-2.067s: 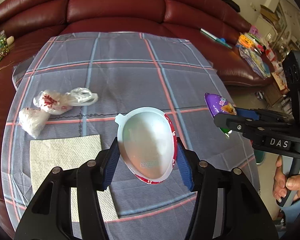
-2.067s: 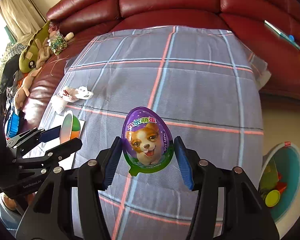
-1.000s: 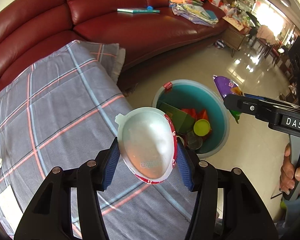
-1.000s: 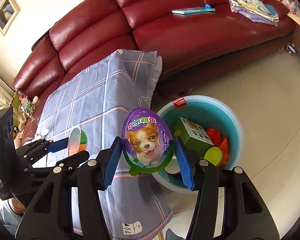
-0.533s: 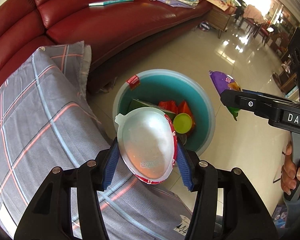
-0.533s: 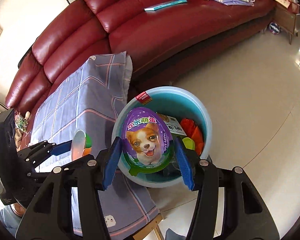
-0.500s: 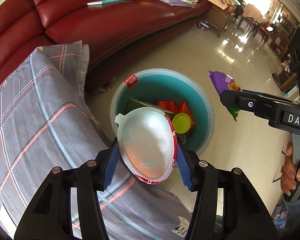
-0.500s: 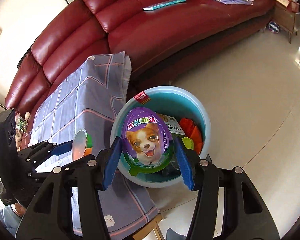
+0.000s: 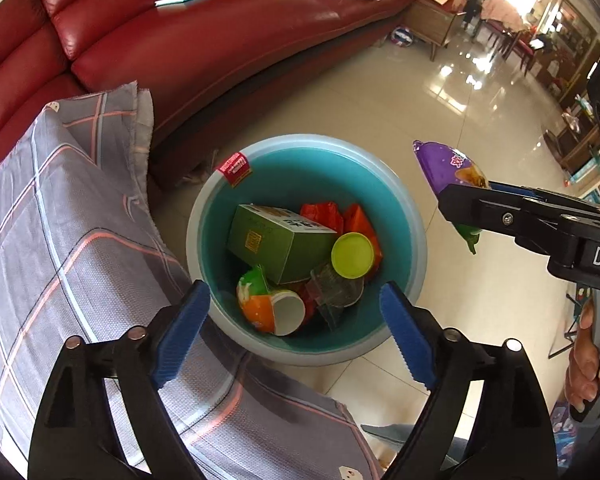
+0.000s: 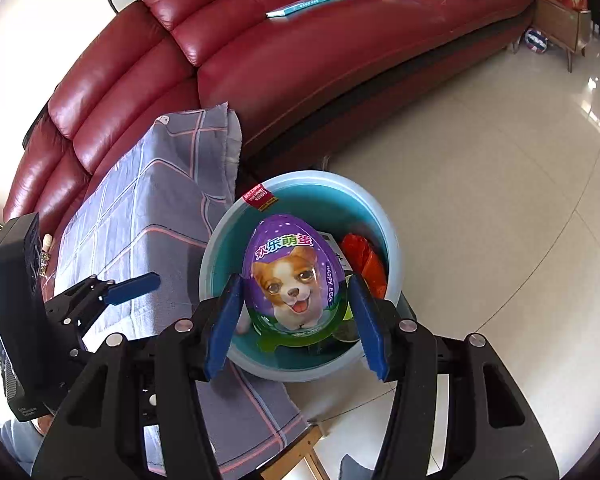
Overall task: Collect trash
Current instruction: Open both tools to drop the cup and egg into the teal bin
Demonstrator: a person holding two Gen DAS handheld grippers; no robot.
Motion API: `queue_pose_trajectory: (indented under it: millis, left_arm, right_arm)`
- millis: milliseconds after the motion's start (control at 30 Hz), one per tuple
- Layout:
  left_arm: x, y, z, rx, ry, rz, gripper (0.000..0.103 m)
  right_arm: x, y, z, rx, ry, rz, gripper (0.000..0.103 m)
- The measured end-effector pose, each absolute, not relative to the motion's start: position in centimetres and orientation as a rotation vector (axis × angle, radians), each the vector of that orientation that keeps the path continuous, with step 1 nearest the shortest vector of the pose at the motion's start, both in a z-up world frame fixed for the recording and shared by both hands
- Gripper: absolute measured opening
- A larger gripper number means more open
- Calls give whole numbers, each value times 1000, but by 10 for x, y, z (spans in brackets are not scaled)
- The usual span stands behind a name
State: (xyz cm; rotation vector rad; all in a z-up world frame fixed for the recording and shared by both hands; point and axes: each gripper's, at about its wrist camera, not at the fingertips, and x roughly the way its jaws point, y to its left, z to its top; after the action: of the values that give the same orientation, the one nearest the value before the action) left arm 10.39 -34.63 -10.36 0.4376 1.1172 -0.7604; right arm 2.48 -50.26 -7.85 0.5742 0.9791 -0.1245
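The left gripper (image 9: 294,310) gapes empty above the teal bin (image 9: 414,216). The right gripper (image 10: 296,312) pinches the purple egg wrapper (image 10: 294,280); centre it above the bin opening, then spread the fingers fully

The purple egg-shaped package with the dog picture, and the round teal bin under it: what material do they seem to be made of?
The purple egg-shaped package with the dog picture looks like thin glossy plastic: it shines, and a flat green rim runs around it. The round teal bin seems to be smooth moulded plastic, with a paler, slightly see-through rim. Neither can be confirmed by sight alone.

Red leather sofa (image 9: 180,40) curves round glossy tiled floor (image 10: 500,200).
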Motion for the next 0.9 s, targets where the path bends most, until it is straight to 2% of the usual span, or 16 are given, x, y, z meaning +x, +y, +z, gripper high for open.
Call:
queue_pose_trajectory:
  millis: [433,500,567,633,733,900]
  left_arm:
    - [116,-323,-106,402,1137,-723,96]
    - [115,-321,-106,401,1141,-722,96]
    - [115,-318,-107,400,1144,-722,97]
    - [114,-316,-107,399,1145,-721,97]
    - [114,-313,-108,397,1148,-720,97]
    - [115,-307,-108,385,1151,-714,97]
  right_arm:
    - [40,-489,-88,546,1029,-107,53]
    - [43,-486,-90,544,1043,-104,58]
    - [46,-484,-92,536,1049,-109,79]
    - [48,-483,-94,543,1061,-106,80]
    - [49,-483,-99,540,1086,-135,90]
    - [49,-481,-102,518,1112,-174,90]
